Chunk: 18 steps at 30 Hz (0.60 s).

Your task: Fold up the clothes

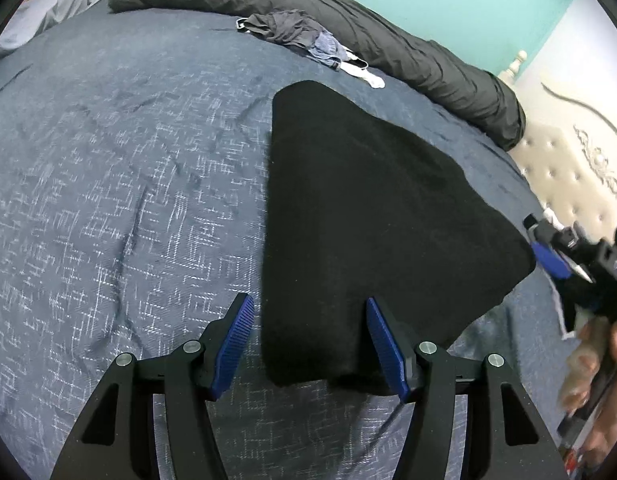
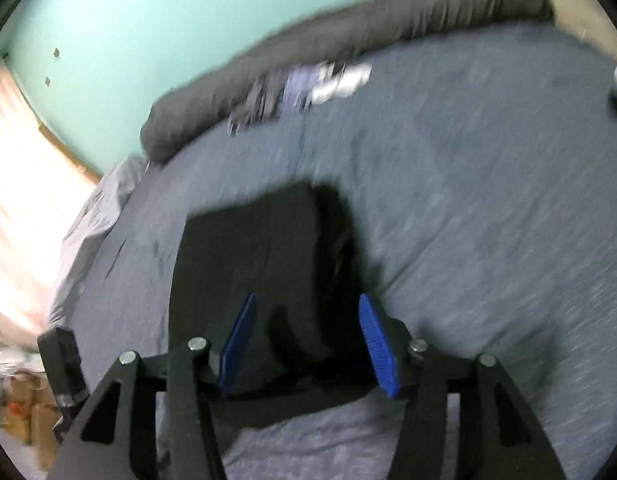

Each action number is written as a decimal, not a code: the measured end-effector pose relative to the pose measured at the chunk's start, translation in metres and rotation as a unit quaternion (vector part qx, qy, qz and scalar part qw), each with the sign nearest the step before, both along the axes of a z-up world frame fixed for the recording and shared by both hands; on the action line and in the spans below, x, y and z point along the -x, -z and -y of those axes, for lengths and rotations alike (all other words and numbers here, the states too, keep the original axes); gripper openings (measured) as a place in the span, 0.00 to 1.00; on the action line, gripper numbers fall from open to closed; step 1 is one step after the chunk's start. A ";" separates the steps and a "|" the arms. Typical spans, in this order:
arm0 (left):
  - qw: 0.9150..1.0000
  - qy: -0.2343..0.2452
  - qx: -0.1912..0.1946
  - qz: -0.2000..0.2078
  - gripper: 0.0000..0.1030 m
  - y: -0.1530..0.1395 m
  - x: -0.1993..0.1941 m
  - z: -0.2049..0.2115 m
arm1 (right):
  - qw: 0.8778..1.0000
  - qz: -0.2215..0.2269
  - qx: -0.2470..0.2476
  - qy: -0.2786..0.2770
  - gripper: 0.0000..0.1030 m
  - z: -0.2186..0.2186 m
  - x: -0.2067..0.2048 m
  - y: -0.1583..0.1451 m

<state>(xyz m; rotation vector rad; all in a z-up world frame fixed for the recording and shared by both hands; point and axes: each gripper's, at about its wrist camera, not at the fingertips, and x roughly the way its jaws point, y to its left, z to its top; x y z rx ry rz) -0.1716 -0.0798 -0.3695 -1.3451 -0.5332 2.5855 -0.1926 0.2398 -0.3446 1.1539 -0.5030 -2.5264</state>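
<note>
A black garment [image 1: 364, 216] lies folded flat on the blue bedspread [image 1: 120, 184]. My left gripper [image 1: 310, 312] is open and hovers over the garment's near left corner, one finger on each side of its edge. My right gripper [image 2: 308, 312] is open above the garment's other end [image 2: 264, 248], where a fold of cloth bulges up; this view is blurred by motion. The right gripper also shows in the left wrist view [image 1: 548, 256] at the garment's right corner, held by a hand.
A small pile of unfolded clothes [image 1: 304, 38] lies at the far side of the bed, against a long dark grey rolled duvet [image 1: 388, 40]. A cream tufted headboard [image 1: 568, 168] stands at the right. The turquoise wall [image 2: 148, 20] is behind.
</note>
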 end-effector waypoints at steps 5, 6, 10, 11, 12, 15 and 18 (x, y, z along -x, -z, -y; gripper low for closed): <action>1.000 -0.003 0.002 -0.001 0.61 -0.002 0.000 0.002 | 0.999 -0.018 -0.005 -0.037 0.40 0.013 0.012 -0.014; 1.000 -0.002 0.002 -0.001 0.61 -0.001 0.000 0.002 | 0.999 -0.018 -0.016 -0.047 0.30 0.020 0.015 -0.011; 1.000 0.001 0.003 0.007 0.61 0.001 0.001 0.003 | 0.997 -0.003 -0.048 -0.059 0.10 0.029 0.016 0.016; 1.000 0.002 0.004 0.009 0.61 0.002 0.001 0.004 | 0.996 0.003 -0.061 -0.059 0.07 0.031 0.015 0.024; 1.000 0.003 0.004 0.011 0.61 0.002 0.001 0.004 | 0.996 0.008 -0.071 -0.059 0.06 0.032 0.014 0.032; 1.000 0.008 0.005 0.014 0.61 0.003 0.002 0.003 | 0.995 0.022 -0.079 -0.050 0.04 0.024 0.012 0.051; 1.000 0.005 0.009 0.013 0.61 0.002 0.001 0.001 | 0.997 0.012 -0.070 -0.035 0.04 0.013 0.008 0.047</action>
